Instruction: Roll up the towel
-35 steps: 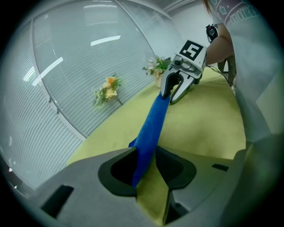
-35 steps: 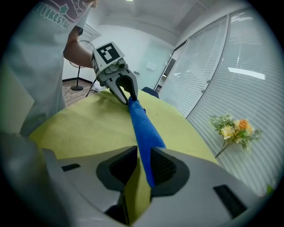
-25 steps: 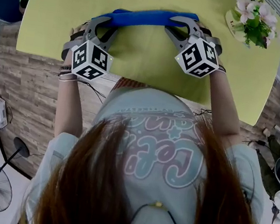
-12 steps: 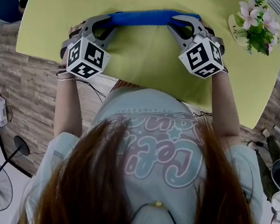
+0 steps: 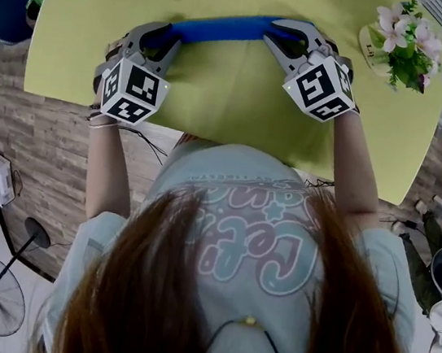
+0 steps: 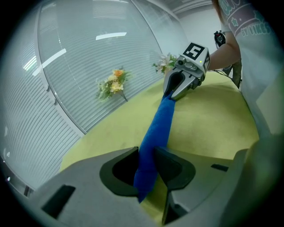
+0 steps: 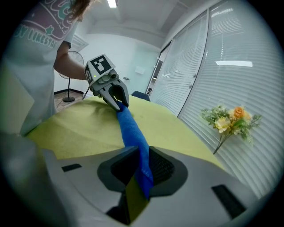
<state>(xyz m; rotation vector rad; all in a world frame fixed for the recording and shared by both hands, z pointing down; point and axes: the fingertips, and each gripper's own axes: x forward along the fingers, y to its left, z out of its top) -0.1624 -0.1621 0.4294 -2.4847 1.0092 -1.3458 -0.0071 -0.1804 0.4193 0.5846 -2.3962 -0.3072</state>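
Left gripper (image 5: 162, 39) and right gripper (image 5: 287, 34) each clamp one end of the towel (image 5: 227, 26) (a blue roll, stretched taut) above the table (image 5: 217, 93). Both pairs of jaws have just been closing on it, the right then easing slightly.

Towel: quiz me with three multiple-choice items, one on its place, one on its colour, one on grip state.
1. Where is the towel? A bunched in one gripper only; B stretched between both grippers; C lying flat, untouched.
2. Its colour? A red; B white; C blue.
3. The left gripper is: A shut on the towel; B open, empty; C out of view.
Answers: B, an end sits in each gripper's jaws; C, plainly blue; A, its jaws, just closing, pinch the towel's end; the right gripper, its jaws just eased open slightly, also pinches it.
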